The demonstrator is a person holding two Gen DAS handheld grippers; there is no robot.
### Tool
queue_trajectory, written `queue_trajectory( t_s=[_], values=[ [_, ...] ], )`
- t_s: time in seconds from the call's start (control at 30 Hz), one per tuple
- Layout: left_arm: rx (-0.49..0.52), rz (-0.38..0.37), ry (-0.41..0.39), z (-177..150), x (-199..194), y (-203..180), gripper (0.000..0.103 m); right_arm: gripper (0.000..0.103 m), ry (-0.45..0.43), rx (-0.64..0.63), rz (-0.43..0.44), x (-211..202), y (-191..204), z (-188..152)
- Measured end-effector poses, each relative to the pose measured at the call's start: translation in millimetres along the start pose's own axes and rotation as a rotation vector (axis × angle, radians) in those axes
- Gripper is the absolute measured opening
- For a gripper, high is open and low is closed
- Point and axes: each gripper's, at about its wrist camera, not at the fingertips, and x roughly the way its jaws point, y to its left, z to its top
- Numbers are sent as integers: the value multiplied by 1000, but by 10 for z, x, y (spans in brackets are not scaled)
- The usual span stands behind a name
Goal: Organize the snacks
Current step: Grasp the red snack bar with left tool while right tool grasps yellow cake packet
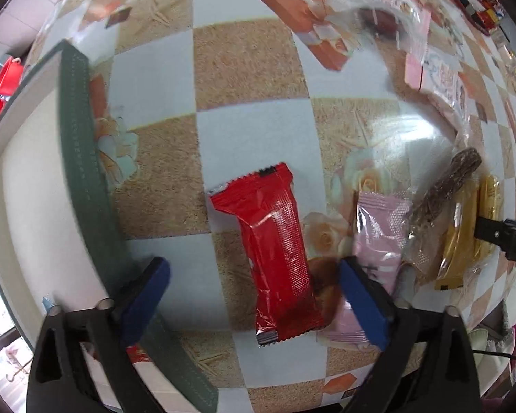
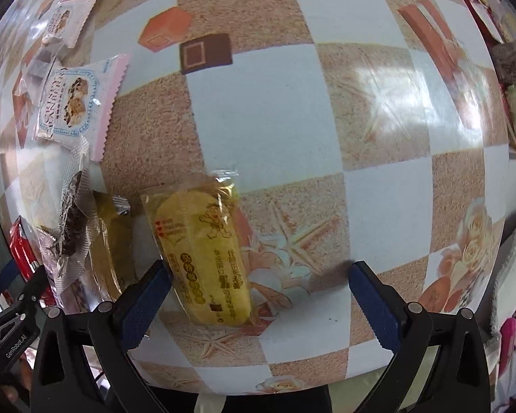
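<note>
A red snack packet (image 1: 275, 258) lies flat on the checkered tablecloth (image 1: 244, 79). My left gripper (image 1: 254, 301) points straight down over it, open, one blue pad on each side, neither pressing it. A pink packet (image 1: 378, 237) lies partly under the right-hand finger. In the right wrist view a yellow cake packet (image 2: 203, 258) lies between the pads of my right gripper (image 2: 261, 306), which is open. It sits close against the left pad and far from the other.
A white box with a green rim (image 1: 82, 179) stands at the left. A brown bar in clear wrap (image 2: 72, 227) and a gold packet (image 2: 110, 241) lie between the two grippers. Pink-white packets (image 2: 75, 99) lie farther back. A red plate of snacks (image 2: 512, 79) sits far right. The table edge runs along the bottom.
</note>
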Motion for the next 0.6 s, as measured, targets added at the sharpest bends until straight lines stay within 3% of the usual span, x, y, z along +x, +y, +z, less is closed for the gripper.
queue_trajectory(
  t_s=[0.2, 0.3, 0.4, 0.5, 0.6],
  values=[
    [-20, -7, -14, 79, 16, -62, 103, 103, -26, -8, 4, 20, 20, -55],
    [-22, -4, -8, 156, -5, -99, 103, 103, 4, -20, -1, 37, 52, -105],
    [-19, -8, 3, 225, -10, -149, 98, 102, 11, -59, -10, -78, 303, -84],
    [38, -7, -36, 290, -123, -278, 74, 88, -22, -122, -27, -133, 493, -139],
    [92, -6, -50, 323, -189, -399, 33, 52, -50, -137, -29, -237, 554, -171]
  ],
)
